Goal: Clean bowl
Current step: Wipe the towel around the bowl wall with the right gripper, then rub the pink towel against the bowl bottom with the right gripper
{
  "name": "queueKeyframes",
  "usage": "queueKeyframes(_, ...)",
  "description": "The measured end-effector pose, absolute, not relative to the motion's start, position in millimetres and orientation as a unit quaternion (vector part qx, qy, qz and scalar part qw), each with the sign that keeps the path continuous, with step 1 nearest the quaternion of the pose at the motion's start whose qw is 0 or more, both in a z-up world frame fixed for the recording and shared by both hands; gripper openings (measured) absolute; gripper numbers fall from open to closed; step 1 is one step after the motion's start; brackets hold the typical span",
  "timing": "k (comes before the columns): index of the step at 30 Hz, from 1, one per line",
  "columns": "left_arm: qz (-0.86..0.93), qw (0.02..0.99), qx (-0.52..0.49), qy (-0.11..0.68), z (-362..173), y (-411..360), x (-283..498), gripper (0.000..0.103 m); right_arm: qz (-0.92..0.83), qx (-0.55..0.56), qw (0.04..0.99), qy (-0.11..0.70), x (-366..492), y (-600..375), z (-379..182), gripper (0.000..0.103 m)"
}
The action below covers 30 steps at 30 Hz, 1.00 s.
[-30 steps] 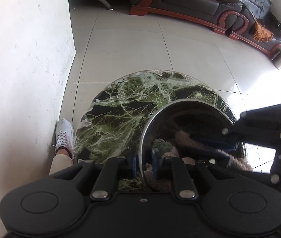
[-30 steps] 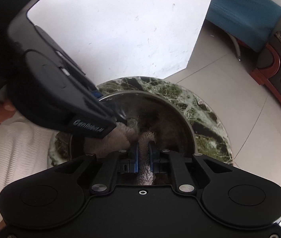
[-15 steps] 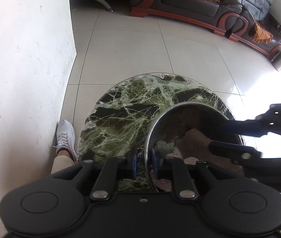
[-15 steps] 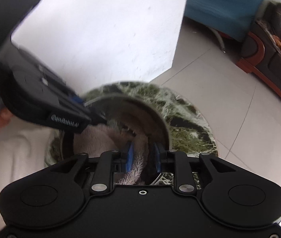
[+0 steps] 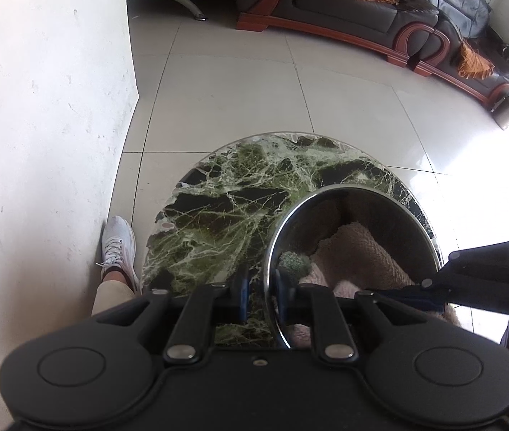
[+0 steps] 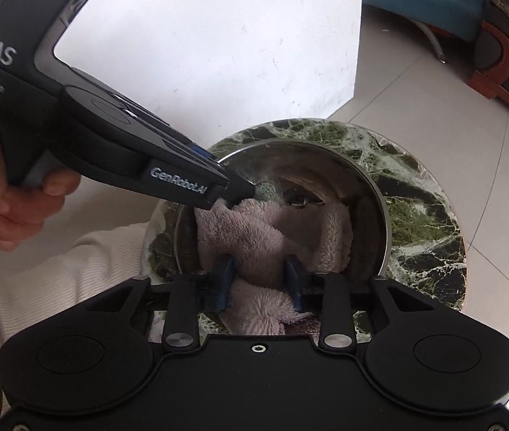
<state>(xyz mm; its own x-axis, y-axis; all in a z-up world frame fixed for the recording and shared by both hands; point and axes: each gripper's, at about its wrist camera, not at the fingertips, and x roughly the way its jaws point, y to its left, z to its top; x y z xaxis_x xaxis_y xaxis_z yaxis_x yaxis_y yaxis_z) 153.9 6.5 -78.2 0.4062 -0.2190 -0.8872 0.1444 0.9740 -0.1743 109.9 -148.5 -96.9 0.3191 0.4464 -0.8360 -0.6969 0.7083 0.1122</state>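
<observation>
steel bowl (image 5: pixel 355 237) on marble table (image 5: pixel 225 215), left gripper (image 5: pixel 261 291) fingers still clamped on its near rim, right gripper (image 6: pixel 259 280) just closing on pink towel (image 6: pixel 254 237) bunched between its fingers, wider apart than a second ago, towel spread further inside bowl

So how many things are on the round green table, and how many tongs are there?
Metal bowl: 1
Pink fluffy cloth, inside the bowl: 1
Tongs: 2, left tongs clamped on the bowl's rim, right tongs pinching the cloth
Green marble table: 1
Total: 5
</observation>
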Motion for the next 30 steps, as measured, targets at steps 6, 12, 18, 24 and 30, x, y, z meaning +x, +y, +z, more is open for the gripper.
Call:
queueKeyframes(6, -0.113, 0.836, -0.033, 0.536, -78.8, 5.9, 153.2, 0.015, 0.319, -0.147, 0.831, 0.432, 114.9, -159.1, -80.9, 0.019)
queueKeyframes(12, -0.118, 0.833, -0.028, 0.54, -81.5, 1.8, 151.2, 0.015, 0.31, -0.178, 0.835, 0.418, 122.2, -145.1, -88.9, 0.019)
queueKeyframes(18, -0.113, 0.832, -0.03, 0.542, -82.4, 0.5, 151.9, 0.016, 0.33, -0.204, 0.818, 0.424, 115.6, -139.2, -101.9, 0.019)
queueKeyframes(24, -0.113, 0.832, -0.024, 0.543, -81.5, -1.9, 151.8, 0.017, 0.34, -0.253, 0.802, 0.422, 107.2, -139.0, -97.4, 0.02)
queueKeyframes(30, -0.113, 0.831, -0.023, 0.545, -78.5, -4.6, 153.1, 0.017, 0.318, -0.262, 0.824, 0.389, 116.5, -132.9, -88.5, 0.019)
